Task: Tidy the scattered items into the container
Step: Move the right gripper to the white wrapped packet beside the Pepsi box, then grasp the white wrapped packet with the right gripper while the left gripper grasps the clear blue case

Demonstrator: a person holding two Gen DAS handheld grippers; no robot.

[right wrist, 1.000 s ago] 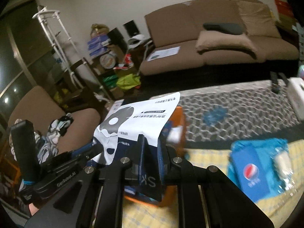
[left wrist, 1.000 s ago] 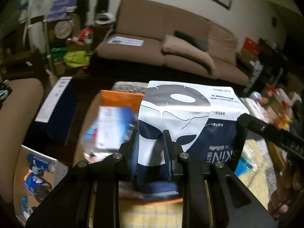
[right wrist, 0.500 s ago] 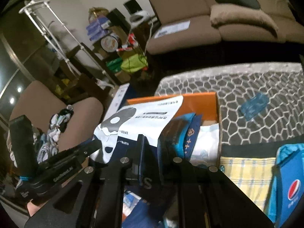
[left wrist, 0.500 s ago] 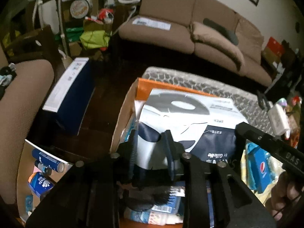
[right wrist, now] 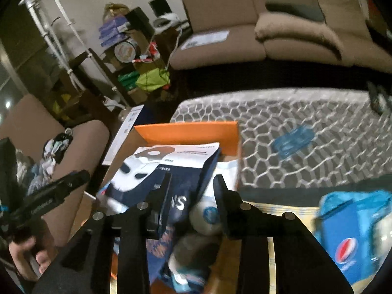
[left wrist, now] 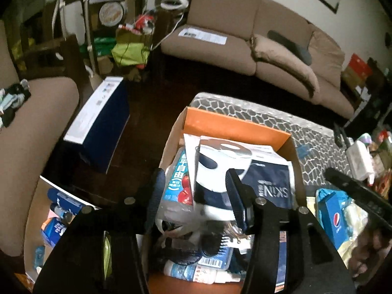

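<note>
Since a moment ago, the big face-mask pack (left wrist: 247,171) has gone from up in the air, pinched by both tools, down into the orange box (left wrist: 230,127). Both sets of jaws have just been opening.

The left hand-held gripper (left wrist: 196,196) now stands partly open. The pack's near edge sits between its fingers, but the pads do not press on it. The right hand-held gripper (right wrist: 192,193) is partly open too. The pack's dark corner lies by its left finger, and it is not squeezed.

The pack lies on top of the pile in the box, tilted, with its far end leaning near the orange back wall. It hides much of what is under it. A juice pouch (left wrist: 180,178) with red fruit pokes out on its left. Closer in, a dark comb (left wrist: 215,245) and a small bottle (left wrist: 196,274) are half hidden by the gripper bodies. The things near the right gripper are blurry and hard to name.

A blue Pepsi bag (right wrist: 348,235) waits outside the box on the yellow checked cloth (right wrist: 269,208), cut off by the picture edge. Past the box, the patterned worktop (right wrist: 306,120) has open room, with only a small blue packet (right wrist: 292,140) on it. Farther back is a brown sofa (left wrist: 245,49).
</note>
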